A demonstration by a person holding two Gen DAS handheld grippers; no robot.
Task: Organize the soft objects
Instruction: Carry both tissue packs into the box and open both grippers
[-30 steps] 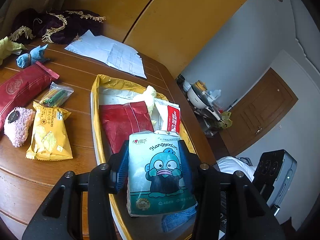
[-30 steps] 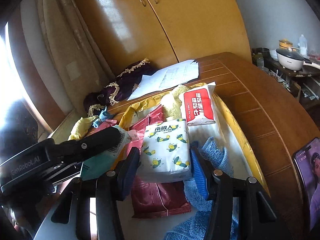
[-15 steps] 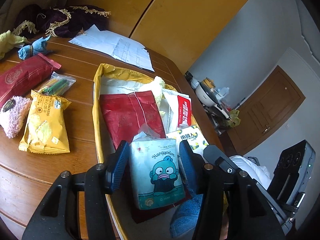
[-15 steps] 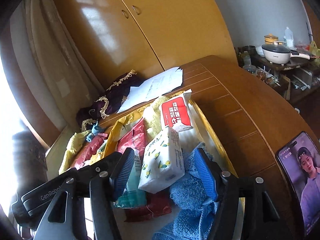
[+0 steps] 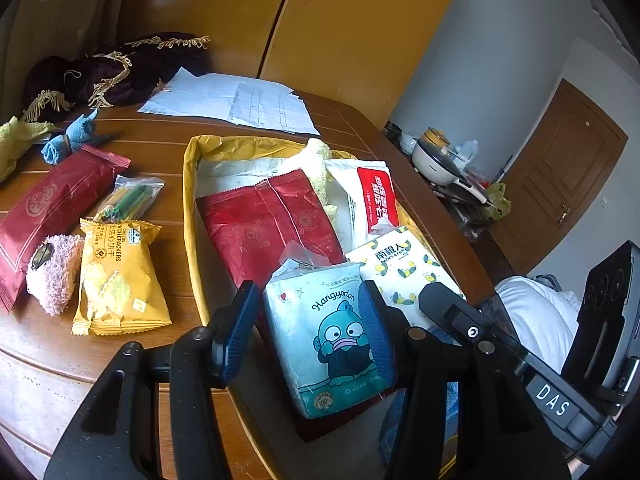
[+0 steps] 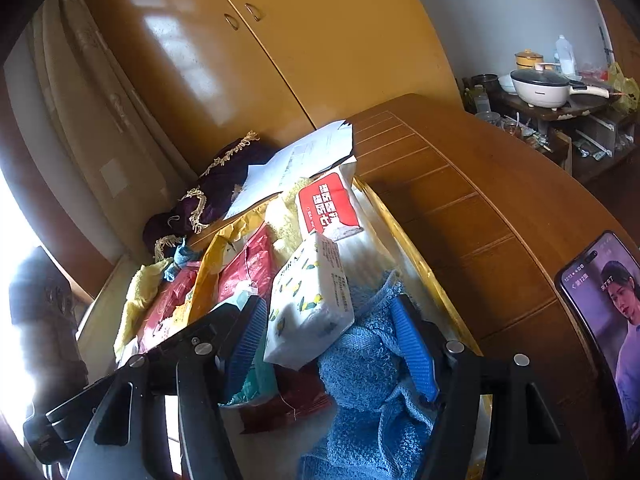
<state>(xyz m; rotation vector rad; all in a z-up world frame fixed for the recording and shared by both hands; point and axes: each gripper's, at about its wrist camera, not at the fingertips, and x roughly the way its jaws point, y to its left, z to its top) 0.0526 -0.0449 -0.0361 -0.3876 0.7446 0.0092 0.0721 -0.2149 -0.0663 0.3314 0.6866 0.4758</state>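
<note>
Wooden tabletop [image 5: 168, 148]: yellow tray [image 5: 191, 216] loaded. Left tool [image 5: 310, 334] spread around Hangyodon tissue pack [image 5: 328, 340]; right tool [image 6: 332, 344] spread, ungripped.

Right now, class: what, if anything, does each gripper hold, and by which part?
Left gripper: nothing; open around the Hangyodon tissue pack. Right gripper: nothing; open around the lemon-print pack.

Three tissue packs [image 5: 334, 340] – two red pouches [image 5: 272, 224], one cracker bag [image 5: 118, 280], two grippers [image 5: 308, 336].
</note>
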